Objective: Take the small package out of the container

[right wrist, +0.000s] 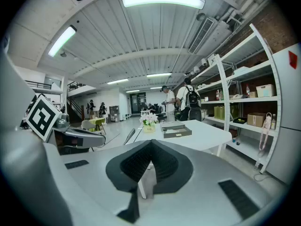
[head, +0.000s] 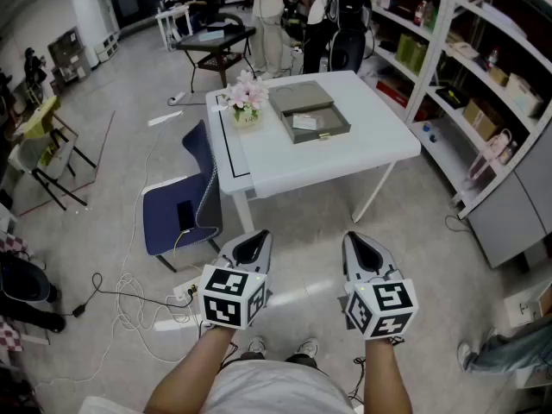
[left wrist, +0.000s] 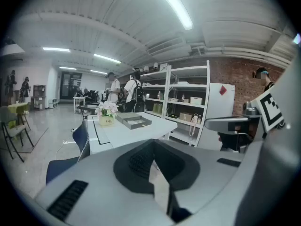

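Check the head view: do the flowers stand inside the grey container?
No, the flowers stand on the white table, beside the grey container and not in it.

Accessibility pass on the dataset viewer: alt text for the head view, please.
The left gripper and right gripper, both shut and empty, hang over the floor short of a white table. On it sit an open grey container holding a small package, and potted flowers.

Left claw [head: 252,241] and right claw [head: 356,245] side by side, both closed.
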